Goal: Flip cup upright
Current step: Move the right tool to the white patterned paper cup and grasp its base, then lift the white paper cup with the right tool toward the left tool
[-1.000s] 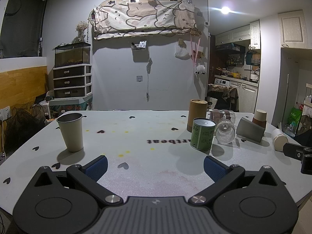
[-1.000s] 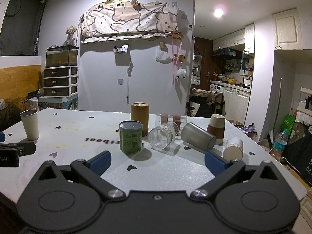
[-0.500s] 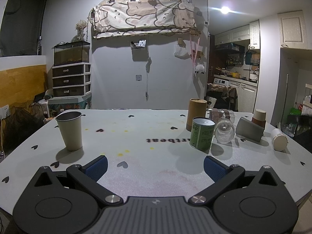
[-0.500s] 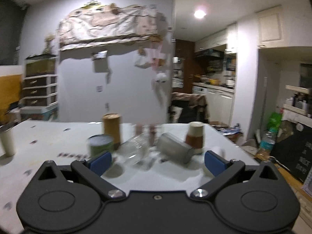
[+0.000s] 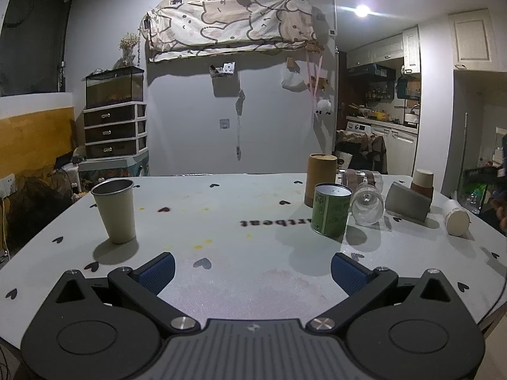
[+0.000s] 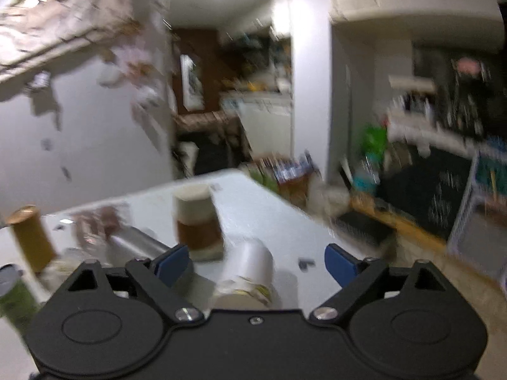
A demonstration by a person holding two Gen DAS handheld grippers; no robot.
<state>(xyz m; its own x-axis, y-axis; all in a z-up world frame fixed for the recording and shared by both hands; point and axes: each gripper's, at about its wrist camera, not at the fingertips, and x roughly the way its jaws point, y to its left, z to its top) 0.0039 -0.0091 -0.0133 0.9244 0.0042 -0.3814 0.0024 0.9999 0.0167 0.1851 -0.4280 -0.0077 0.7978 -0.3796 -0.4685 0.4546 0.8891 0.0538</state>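
- Two claws gape wide and empty: the right claw [image 6: 256,261] frames the white paper cup [image 6: 245,274], which lies on its side near the counter [image 5: 240,272] edge; the left claw [image 5: 252,267] hovers clear.
- Approach step, I judge; next, close squarely on the cup wall, then rotate it upright.
- Only the sharp left view shows the upright metal cup [image 5: 116,210]; the blurred right view alone shows the cup between the fingers.

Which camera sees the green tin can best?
The left wrist view: the green tin can stands sharp and whole on the white table. The right wrist view shows only a blurred piece at its left edge.
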